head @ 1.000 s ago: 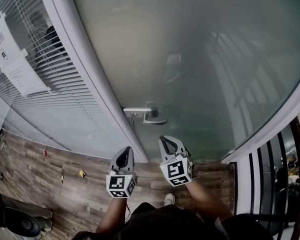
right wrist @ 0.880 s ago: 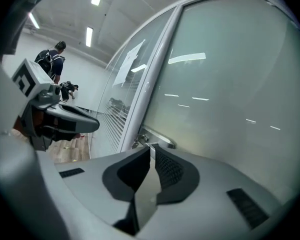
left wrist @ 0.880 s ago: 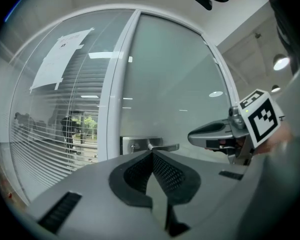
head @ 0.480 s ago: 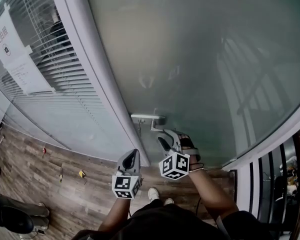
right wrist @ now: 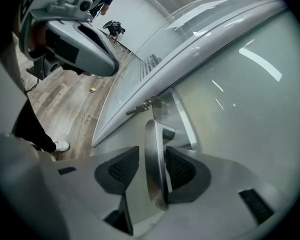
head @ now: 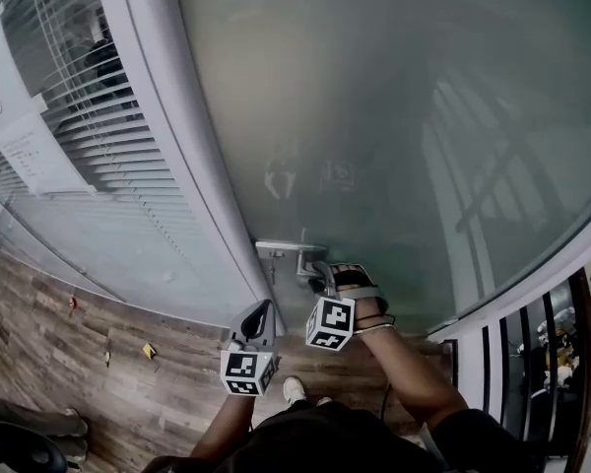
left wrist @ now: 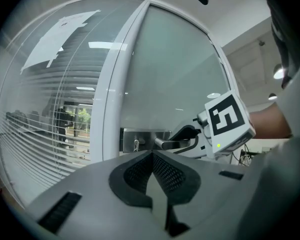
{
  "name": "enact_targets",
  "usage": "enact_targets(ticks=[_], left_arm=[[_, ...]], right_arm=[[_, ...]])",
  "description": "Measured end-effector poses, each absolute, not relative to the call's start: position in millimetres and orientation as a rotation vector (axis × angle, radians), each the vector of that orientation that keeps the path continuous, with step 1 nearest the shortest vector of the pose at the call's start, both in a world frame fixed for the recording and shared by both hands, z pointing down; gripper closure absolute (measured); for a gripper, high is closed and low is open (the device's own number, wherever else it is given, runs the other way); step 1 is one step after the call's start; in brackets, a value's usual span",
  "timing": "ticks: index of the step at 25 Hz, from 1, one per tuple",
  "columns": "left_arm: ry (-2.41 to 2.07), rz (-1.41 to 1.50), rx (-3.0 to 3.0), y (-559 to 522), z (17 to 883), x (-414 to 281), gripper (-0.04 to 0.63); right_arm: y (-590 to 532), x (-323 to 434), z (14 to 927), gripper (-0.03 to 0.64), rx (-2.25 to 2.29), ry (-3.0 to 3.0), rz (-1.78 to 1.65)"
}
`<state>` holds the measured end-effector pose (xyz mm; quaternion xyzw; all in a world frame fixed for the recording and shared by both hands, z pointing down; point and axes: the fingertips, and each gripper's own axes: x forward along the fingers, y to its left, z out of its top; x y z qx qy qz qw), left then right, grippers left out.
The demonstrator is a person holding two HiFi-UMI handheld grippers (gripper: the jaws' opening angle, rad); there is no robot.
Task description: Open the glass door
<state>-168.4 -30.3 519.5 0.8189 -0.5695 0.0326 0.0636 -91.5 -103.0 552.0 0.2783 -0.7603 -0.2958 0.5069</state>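
Note:
The frosted glass door (head: 394, 116) has a metal lever handle (head: 313, 260) on a plate by its left edge. My right gripper (head: 325, 276) is rolled on its side at the handle, and its jaws have just been opening. In the right gripper view the lever (right wrist: 152, 134) runs between the pads of the right gripper (right wrist: 152, 153), close to the right pad with a gap at the left pad. My left gripper (head: 263, 309) hangs lower left of the handle, shut and empty. The left gripper view shows the left gripper (left wrist: 152, 155), the handle (left wrist: 171, 143) and the right gripper (left wrist: 187, 134) on it.
A white door frame (head: 177, 146) stands left of the door, with a key (right wrist: 140, 107) in the lock. Further left is a glass wall with blinds (head: 89, 116) and a paper notice (head: 10, 126). Wood floor (head: 98, 382) lies below, black railings (head: 512, 363) at the right.
My right gripper has gone forward to the handle, rolled onto its side and opened around the lever. The left gripper has moved a little toward the door. The view has come closer to the door.

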Motion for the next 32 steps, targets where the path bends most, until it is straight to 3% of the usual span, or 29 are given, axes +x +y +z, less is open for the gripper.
enact_targets(ticks=[6,10,32], left_arm=[[-1.681,0.116,2.496,-38.5,522.7,-169.2,0.594],[-1.661,0.116,2.508,-45.8,526.4,-165.3,0.594],[-1.652,0.169,2.502,-57.8,539.9,-162.0,0.594]], right_arm=[[-114.8,-100.1,566.4,0.462,0.576,-1.775,-0.706],[-118.4,-103.4,568.6,0.582,0.567,-1.776,-0.721],[-121.7,-114.0,566.4,0.598,0.803,-2.160,-0.634]])
